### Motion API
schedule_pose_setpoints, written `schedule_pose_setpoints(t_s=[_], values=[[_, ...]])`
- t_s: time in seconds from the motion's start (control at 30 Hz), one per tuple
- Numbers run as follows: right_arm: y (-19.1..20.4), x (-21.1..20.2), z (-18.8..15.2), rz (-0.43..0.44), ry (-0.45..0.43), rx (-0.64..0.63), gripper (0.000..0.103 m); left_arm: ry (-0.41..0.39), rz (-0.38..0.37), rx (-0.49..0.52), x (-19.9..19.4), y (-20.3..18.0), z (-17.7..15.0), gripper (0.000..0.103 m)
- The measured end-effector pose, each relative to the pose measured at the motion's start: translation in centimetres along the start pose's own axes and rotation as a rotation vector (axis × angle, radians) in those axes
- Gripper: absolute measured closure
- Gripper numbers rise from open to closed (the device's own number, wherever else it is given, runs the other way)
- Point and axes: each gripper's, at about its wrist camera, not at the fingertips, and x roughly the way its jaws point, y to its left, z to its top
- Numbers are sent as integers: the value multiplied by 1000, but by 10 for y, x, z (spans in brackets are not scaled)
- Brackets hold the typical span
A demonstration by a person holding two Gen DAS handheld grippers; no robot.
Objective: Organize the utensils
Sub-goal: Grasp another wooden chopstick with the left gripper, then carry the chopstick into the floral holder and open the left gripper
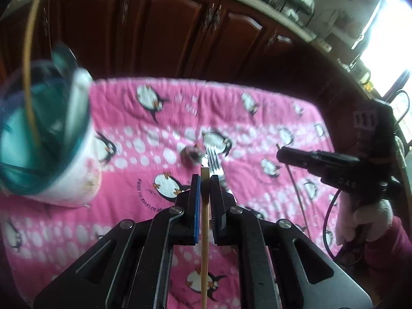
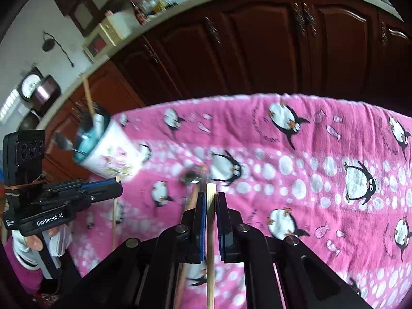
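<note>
The left gripper [image 1: 205, 180] has its fingers clenched on a wooden chopstick [image 1: 205, 231], and the right gripper [image 2: 211, 198] grips another chopstick [image 2: 210, 244] likewise. A fork [image 1: 215, 163] and a spoon [image 2: 190, 177] lie mid-worktop on the pink penguin cloth [image 2: 322, 180]. The utensil cup [image 1: 51, 154], holding utensils, stands near the cloth's left edge.

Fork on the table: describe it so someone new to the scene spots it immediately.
Start from the pink penguin blanket covering the table, with the white cup of utensils at its left. Near the blanket's middle, just beyond the left gripper, lies a silver fork, tines pointing away. It is the only shiny metal piece lying flat; the sticks in both grippers are pale wood.
</note>
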Motion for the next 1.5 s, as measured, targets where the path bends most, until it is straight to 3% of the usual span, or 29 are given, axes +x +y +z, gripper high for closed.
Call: schedule_pose_setpoints(t_s=[0.37,0.63,0.83,1.17,1.3,1.5], values=[[82,-38,37,159,-187,-57,96,-222,16,2,-111,3,38,97],[162,-15,96,209,-381,-101,96,-428,178,8,-174,36,93,97],[200,31,136,207,-450,-116,96,-512,262,-14,-165,82,118,97],[217,89,147,198,-557,-165,96,-571,228,-34,-126,145,130,97],[223,102,137,180,-567,-206,96,-559,228,-28,-121,149,125,97],[215,114,120,160,-502,-225,96,-486,244,-26,-103,151,116,97]])
